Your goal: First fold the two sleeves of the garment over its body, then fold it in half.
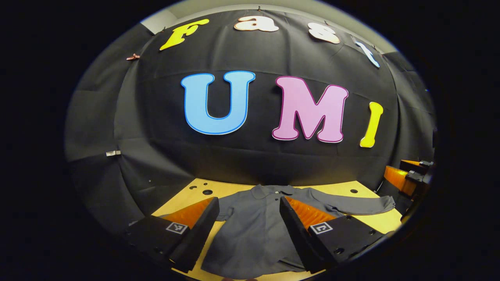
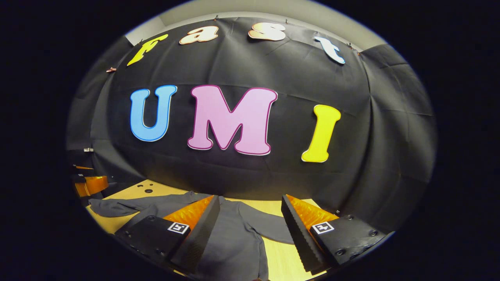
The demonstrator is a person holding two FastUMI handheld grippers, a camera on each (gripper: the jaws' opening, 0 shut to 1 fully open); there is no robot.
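A grey long-sleeved garment (image 1: pixel 254 230) lies flat on the light wooden table (image 1: pixel 230 188), collar (image 1: pixel 273 190) toward the back wall. One sleeve (image 1: pixel 363 205) stretches out to the right. My left gripper (image 1: pixel 248 200) hovers open above the garment's body, with nothing between its fingers. In the right gripper view the garment (image 2: pixel 234 242) lies below and left, one sleeve (image 2: pixel 113 207) reaching left and the other (image 2: pixel 273 230) bending right. My right gripper (image 2: pixel 250 197) is open over that side and holds nothing. The right gripper (image 1: pixel 408 175) shows at the far right, and the left gripper (image 2: pixel 88 183) at the far left.
The black cloth wall stands close behind the table's back edge. Small round holes (image 1: pixel 207 192) mark the tabletop near the back. Bare wood (image 2: pixel 279 257) shows beside the garment's right sleeve.
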